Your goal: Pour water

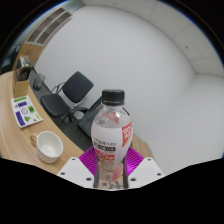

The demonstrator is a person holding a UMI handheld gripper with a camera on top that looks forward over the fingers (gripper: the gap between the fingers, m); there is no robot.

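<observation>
Clear plastic water bottle, black cap, pink-and-white label: upright, clamped between gripper fingers, magenta pads pressing both sides of lower body. White ceramic mug: on wooden desk, left of bottle, apart from it, handle facing gripper. White-green printed box: on desk beyond mug. Black office chair: behind desk, by white wall.
</observation>
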